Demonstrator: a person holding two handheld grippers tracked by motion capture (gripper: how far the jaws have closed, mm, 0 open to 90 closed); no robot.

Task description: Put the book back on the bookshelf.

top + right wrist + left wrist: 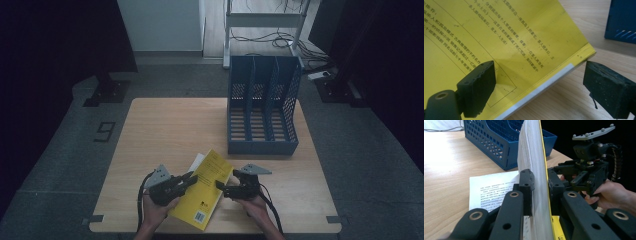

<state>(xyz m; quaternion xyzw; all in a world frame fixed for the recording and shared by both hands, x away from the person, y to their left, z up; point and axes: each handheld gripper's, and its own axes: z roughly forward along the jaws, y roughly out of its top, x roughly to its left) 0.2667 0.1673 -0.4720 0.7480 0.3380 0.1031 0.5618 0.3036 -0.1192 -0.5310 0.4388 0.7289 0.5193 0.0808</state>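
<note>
The yellow book [204, 189], lying in front of the blue file rack [262, 112], is being pinched by my left tongs [189, 178], so I am keeping my spread right tongs [220, 186] straddling its near edge before squeezing.

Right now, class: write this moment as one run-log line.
left gripper: shut on yellow book | right gripper: open, astride book's edge | blue file rack: empty, beyond | printed sheet: under book

Bare tabletop [165, 130] left; blue file rack [262, 107] perhaps crowding far right.
</note>
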